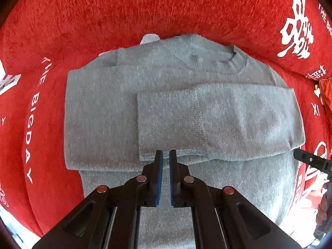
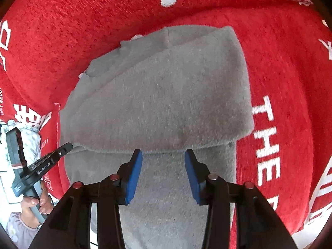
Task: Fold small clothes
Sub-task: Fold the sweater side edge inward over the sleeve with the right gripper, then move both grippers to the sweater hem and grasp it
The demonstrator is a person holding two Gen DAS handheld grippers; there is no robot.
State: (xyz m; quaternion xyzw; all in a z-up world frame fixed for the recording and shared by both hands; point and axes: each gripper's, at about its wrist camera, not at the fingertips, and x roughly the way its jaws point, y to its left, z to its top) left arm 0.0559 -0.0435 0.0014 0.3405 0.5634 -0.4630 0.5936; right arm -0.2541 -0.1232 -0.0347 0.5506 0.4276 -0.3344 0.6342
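A small grey fuzzy sweater [image 1: 108, 108] lies flat on a red cover, collar [image 1: 234, 62] at the far side. One sleeve [image 1: 217, 120] is folded across the chest. My left gripper [image 1: 166, 155] hovers at the sleeve's near edge, jaws nearly closed with a narrow gap, nothing between them. In the right wrist view the same sweater [image 2: 161, 103] fills the middle, the folded sleeve's edge just ahead of my right gripper [image 2: 164, 155], which is open and empty above the cloth. The left gripper [image 2: 41, 166] shows at the left there.
The red plush cover [image 1: 145, 10] with white lettering rises in a padded back behind the sweater. The right gripper's tip [image 1: 311, 159] shows at the right edge of the left wrist view. A person's hand [image 2: 35, 203] holds the left tool.
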